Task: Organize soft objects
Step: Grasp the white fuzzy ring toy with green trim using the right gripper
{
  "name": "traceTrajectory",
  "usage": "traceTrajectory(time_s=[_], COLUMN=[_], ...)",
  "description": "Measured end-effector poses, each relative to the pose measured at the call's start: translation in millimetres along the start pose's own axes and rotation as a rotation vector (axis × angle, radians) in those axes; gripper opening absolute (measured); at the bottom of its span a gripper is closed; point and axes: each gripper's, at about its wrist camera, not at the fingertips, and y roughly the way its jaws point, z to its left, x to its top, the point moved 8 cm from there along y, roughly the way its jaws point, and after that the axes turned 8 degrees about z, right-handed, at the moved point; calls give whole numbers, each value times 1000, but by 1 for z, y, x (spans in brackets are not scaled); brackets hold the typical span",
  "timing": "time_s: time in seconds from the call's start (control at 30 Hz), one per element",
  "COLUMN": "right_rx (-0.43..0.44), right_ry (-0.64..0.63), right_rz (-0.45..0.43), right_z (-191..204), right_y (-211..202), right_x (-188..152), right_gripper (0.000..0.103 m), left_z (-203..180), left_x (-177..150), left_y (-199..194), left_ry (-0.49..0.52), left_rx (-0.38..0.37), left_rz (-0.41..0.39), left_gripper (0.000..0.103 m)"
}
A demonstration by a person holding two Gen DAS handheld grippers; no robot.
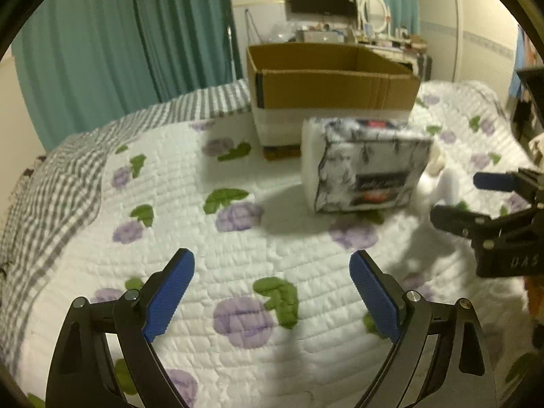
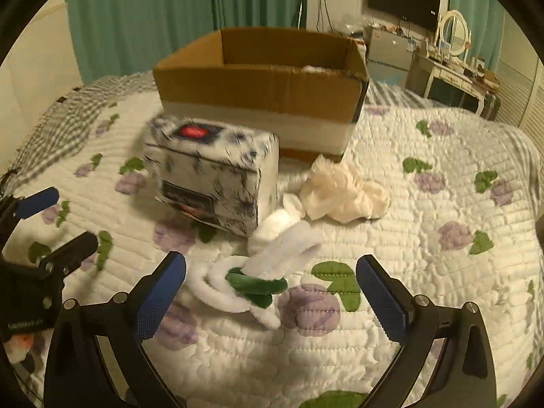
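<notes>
An open cardboard box (image 1: 326, 78) (image 2: 258, 85) stands on the quilted bed. In front of it sits a soft patterned tissue pack (image 1: 367, 166) (image 2: 210, 176). A white plush toy with a green part (image 2: 268, 265) lies near my right gripper (image 2: 272, 289), whose jaws stand open above it, touching nothing. A crumpled cream cloth (image 2: 343, 190) lies right of the pack. My left gripper (image 1: 272, 289) is open over bare quilt, short of the pack. The right gripper (image 1: 482, 204) also shows at the right edge of the left wrist view, and the left gripper (image 2: 57, 217) at the left edge of the right wrist view.
The bed carries a white quilt with purple flowers (image 1: 238, 319) and a grey checked blanket (image 1: 51, 183) along its left side. Teal curtains (image 1: 129, 40) hang behind. A dressing table with a mirror (image 2: 452, 34) and a wall screen (image 2: 404, 0) stand beyond the bed.
</notes>
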Motion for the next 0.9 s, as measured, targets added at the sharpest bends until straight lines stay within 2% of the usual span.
traceTrajectory(time_s=[0.1,0.17,0.37,0.4,0.43,0.47,0.5,0.63,0.8,0.9], right_rx=[15,17,24,25,28,33,35,55,88,96], right_ry=[9,8,-12,-17,-20,-21,-21,-25,7,23], right_rz=[19,31,20,13,8,5,0,-6,-36,-74], right_z=[1,3,12,13,14,15,15,18,12,5], right_y=[11,16,16,14,12,10,8,1,-15,-30], right_x=[-1,0,0,0,-1,-1,-1,-5,-7,-2], right_gripper=[101,100,77,71,60,55,55,40,33,32], left_z=[1,2,12,13,13,13,14,14,9,3], left_x=[-6,-6,-10,-12,-13,-14,-15,-16,-15,-10], left_y=[7,11,19,20,21,21,21,18,11,6], left_ry=[25,18,-25,-32,-35,-37,-39,-42,-38,-35], left_rx=[39,28,24,19,16,14,14,30,33,25], left_rz=[4,14,42,49,52,53,54,50,42,33], left_gripper=[94,94,94,94,94,94,94,94,94,94])
